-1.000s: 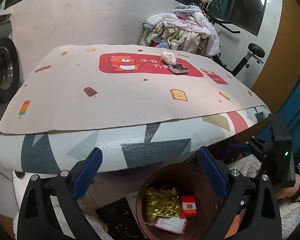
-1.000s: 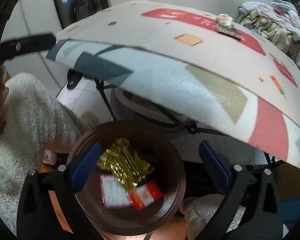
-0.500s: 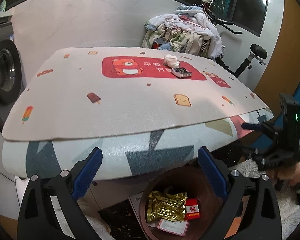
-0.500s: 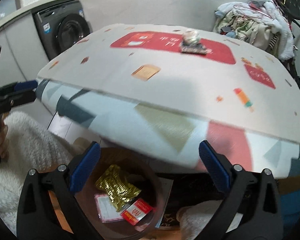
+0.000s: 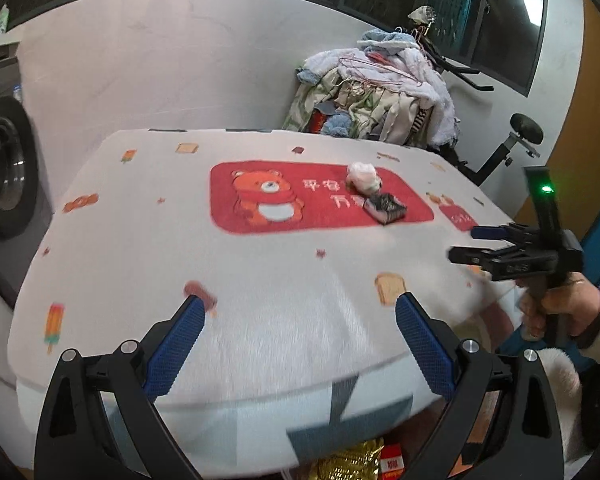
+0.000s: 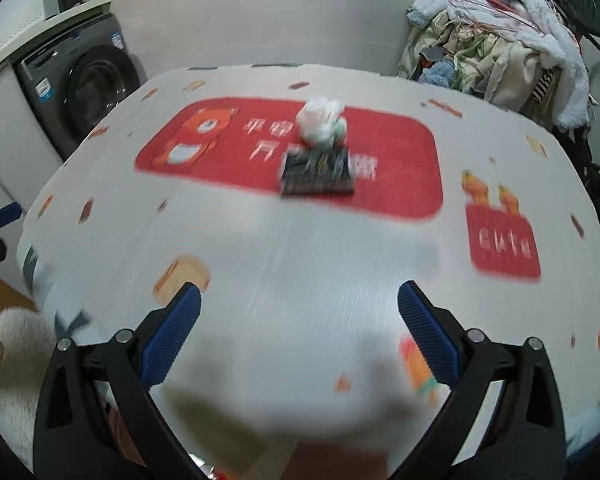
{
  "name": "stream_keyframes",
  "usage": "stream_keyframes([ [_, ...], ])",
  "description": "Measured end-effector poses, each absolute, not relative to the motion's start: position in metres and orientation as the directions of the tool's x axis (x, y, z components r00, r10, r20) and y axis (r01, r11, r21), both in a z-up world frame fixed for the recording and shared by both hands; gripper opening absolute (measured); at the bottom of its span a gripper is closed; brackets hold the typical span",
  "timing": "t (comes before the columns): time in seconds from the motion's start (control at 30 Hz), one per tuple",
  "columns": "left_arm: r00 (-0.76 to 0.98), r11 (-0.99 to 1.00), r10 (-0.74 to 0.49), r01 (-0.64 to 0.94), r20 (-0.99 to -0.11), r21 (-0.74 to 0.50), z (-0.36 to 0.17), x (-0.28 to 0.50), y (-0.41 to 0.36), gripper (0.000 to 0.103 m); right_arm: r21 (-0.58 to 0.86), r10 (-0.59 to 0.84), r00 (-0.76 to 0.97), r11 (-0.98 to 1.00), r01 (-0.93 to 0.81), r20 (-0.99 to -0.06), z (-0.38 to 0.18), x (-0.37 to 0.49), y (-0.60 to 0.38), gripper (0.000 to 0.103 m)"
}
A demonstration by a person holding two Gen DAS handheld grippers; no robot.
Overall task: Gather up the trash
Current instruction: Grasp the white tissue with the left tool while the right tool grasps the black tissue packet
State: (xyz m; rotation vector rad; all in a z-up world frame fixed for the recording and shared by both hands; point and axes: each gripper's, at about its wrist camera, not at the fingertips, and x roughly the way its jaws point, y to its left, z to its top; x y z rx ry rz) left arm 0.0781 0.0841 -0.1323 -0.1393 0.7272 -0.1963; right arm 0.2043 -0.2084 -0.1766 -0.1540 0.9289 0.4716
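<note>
A crumpled white wad (image 5: 363,176) and a dark flat packet (image 5: 385,208) lie on the red bear panel of the white table mat (image 5: 284,280). Both show, blurred, in the right wrist view, the wad (image 6: 320,122) behind the packet (image 6: 318,172). My left gripper (image 5: 298,336) is open and empty above the near table edge. My right gripper (image 6: 298,326) is open and empty above the mat; it also shows in the left wrist view (image 5: 488,246), at the right. Gold and red trash (image 5: 356,462) shows below the table edge.
A washing machine (image 6: 88,88) stands at the left. A heap of clothes (image 5: 376,96) on an exercise bike stands behind the table's far right corner. A white wall runs behind the table.
Both grippers have risen from the brown bin under the table to above the table top. The bin has dropped almost out of view. The right gripper has moved toward the packet and wad.
</note>
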Motion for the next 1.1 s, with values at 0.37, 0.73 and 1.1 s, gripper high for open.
stream_keyframes([
  [0.37,0.717,0.974,-0.223,0.145,-0.660,-0.172,-0.137,0.146,0.079,0.094,0.030,0.295,0.507,0.884,-0.466,-0.810,-0.191,0.306,-0.167,0.097],
  [0.73,0.675,0.962,-0.273,0.191,-0.686,-0.195,-0.144,0.191,0.057,0.094,-0.001,0.280,0.468,0.858,-0.514,-0.838,-0.208,0.319,-0.162,0.065],
  [1.1,0.575,0.932,-0.346,0.300,-0.742,-0.202,-0.163,0.307,-0.019,0.088,0.045,0.262,0.579,0.931,-0.363,-0.772,-0.182,0.301,-0.273,0.065],
])
